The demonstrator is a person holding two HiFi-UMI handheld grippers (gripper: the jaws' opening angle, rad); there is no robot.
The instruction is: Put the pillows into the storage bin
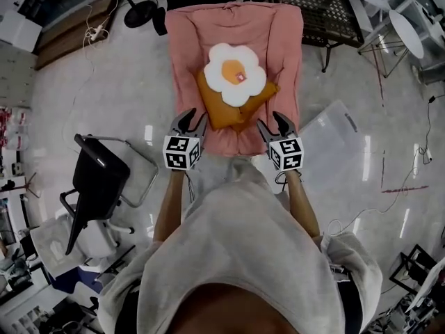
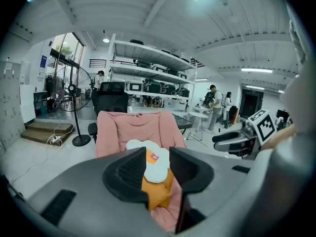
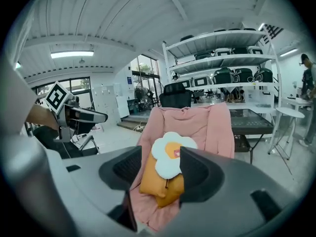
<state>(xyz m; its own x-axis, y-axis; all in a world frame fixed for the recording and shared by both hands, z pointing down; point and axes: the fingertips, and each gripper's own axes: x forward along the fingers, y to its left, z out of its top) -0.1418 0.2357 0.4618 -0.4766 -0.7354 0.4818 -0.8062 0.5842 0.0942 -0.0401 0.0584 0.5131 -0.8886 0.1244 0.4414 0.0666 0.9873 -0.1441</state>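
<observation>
Person's grey sweatshirt (image 1: 243,256) fills the foreground, facing a pink chair (image 1: 236,26). On the chair's seat lie an orange pillow (image 1: 229,110) and, on top of it, a white flower pillow (image 1: 235,74), while a clear plastic container (image 1: 334,134), probably the bin, sits on the floor right of the chair. Left gripper (image 1: 191,120) and right gripper (image 1: 272,122) hover at the chair's front edge, both jaws spread and empty; the step looks like the reach for a first pillow, which next calls for closing on an edge, likely the flower one's.
</observation>
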